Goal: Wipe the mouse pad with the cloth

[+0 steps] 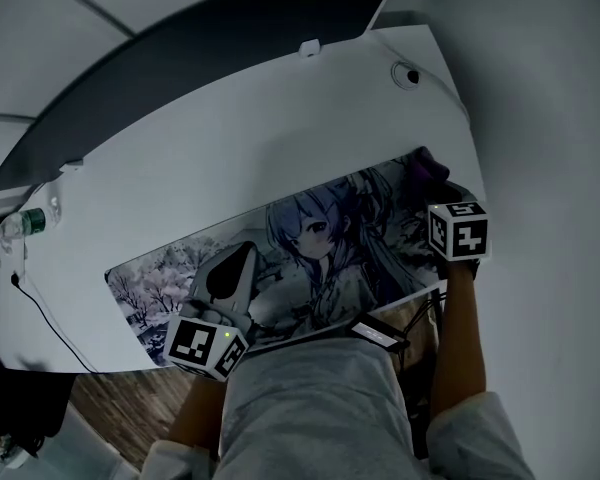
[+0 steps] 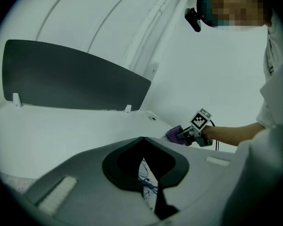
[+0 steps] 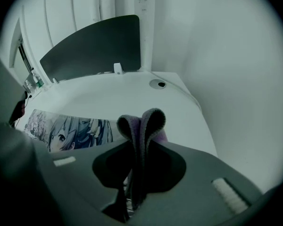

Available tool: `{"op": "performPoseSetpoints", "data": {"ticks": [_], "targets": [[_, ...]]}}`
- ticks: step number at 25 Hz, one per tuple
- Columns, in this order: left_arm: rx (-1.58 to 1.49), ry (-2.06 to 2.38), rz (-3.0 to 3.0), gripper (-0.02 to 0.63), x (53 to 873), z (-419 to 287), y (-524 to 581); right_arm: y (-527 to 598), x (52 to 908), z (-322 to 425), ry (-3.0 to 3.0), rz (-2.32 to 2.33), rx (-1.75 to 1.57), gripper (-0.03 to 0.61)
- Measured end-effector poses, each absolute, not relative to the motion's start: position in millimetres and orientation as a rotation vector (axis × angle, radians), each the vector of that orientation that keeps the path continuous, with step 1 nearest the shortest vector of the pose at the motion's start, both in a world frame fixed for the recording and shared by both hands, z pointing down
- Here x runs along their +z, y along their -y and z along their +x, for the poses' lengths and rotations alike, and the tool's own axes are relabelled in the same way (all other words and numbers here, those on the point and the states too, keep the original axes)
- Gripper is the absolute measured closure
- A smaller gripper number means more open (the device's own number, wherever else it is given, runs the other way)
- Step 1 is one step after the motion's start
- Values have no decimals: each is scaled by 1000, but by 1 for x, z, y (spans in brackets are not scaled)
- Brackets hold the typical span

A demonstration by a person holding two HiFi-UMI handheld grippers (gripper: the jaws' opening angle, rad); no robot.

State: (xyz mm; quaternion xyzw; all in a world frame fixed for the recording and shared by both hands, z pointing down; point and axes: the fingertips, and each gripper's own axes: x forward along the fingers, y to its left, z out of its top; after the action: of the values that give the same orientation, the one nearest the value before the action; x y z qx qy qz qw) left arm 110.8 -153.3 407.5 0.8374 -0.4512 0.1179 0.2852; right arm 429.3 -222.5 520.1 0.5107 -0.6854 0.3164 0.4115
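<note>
A white curved desk (image 1: 230,138) fills most of the head view, with a dark curved divider panel (image 1: 200,58) standing along its far edge. A long printed mouse pad (image 1: 310,248), showing an illustrated blue-haired figure and pale trees, lies flat along the near edge of the desk, running from left to right.

The left gripper (image 1: 242,258) is over the left part of the mouse pad, close to its near edge, pointing toward the far side of the desk. In the left gripper view its jaws (image 2: 144,139) meet at the tips with nothing between them, and a sliver of the pad's print shows through the hollow behind them.

The right gripper (image 1: 432,190) is at the far right corner of the mouse pad. Its jaws are closed on a purple folded cloth (image 3: 141,126), whose looped folds rise above the tips. Whether the cloth presses on the pad cannot be told.

A clear bottle with a green cap (image 1: 20,223) lies at the desk's left edge, and a round grommet (image 1: 408,74) sits near the far right corner.
</note>
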Motion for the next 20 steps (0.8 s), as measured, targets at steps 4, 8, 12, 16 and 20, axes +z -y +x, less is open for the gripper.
{"op": "performPoseSetpoints", "data": {"ticks": [4,8,12,16,20], "targets": [[318,1203,2231,595,413,110,152,219,538,413,1751,1271,881,528],[331,1209,2227,595,411,110,151,219,545,401,1766,1262,911,528],[337,1213,2217,595,413,106,146,216,549,377,1779,1184,931,528],[321,1224,2218,595,410,105,141,215,549,365,1766,1152,849,528],[307,1249,2201,595,409,94,131,213,549,363,1759,1155,848,528]]}}
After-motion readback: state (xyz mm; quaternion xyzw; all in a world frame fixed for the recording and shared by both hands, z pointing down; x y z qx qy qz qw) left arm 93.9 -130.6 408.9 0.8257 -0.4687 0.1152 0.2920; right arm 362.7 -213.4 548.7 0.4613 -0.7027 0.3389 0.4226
